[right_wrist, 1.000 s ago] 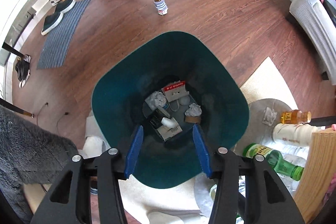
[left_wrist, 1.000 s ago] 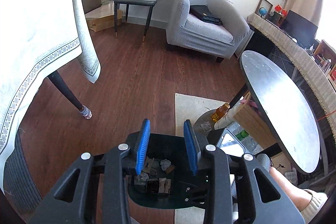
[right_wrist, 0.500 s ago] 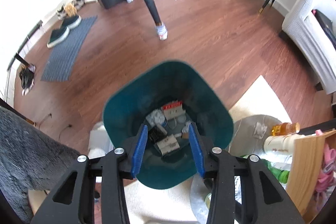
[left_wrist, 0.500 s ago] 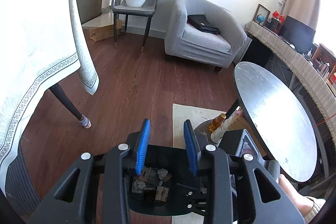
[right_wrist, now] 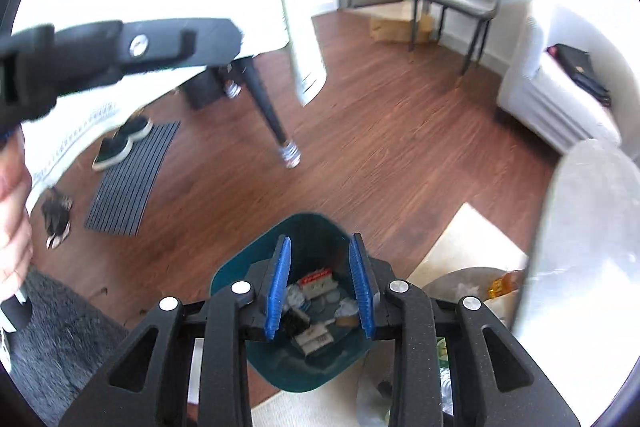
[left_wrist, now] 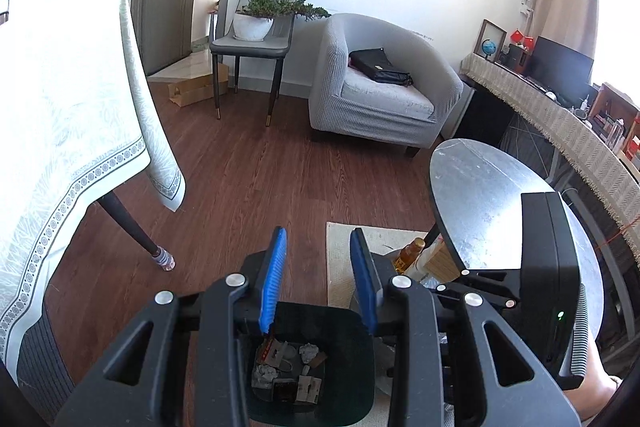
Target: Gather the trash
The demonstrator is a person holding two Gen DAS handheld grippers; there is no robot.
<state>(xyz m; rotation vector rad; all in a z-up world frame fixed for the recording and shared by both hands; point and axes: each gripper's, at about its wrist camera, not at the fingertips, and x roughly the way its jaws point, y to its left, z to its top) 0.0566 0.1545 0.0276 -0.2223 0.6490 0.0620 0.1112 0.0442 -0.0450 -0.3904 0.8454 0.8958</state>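
Note:
A dark teal trash bin (left_wrist: 352, 387) stands on the floor below both grippers and also shows in the right wrist view (right_wrist: 236, 275). It holds crumpled paper, small boxes and wrappers (left_wrist: 288, 371), seen too in the right wrist view (right_wrist: 316, 303). My left gripper (left_wrist: 320, 275) is open and empty, well above the bin. My right gripper (right_wrist: 320, 287) is open and empty, also above the bin. The left gripper's body shows at the upper left of the right wrist view (right_wrist: 120, 47).
A round grey side table (left_wrist: 500, 203) stands right of the bin, with bottles (left_wrist: 408, 255) on a low shelf beneath it. A cloth-covered table (left_wrist: 60, 115) and its leg (left_wrist: 132, 227) are to the left. A grey armchair (left_wrist: 380, 91) and a chair (left_wrist: 256, 43) stand behind. A cream rug (left_wrist: 340, 267) lies by the bin.
Both grippers have risen away from the bin, which now looks smaller and lower in both views. More of the room shows. Both stay open and empty.

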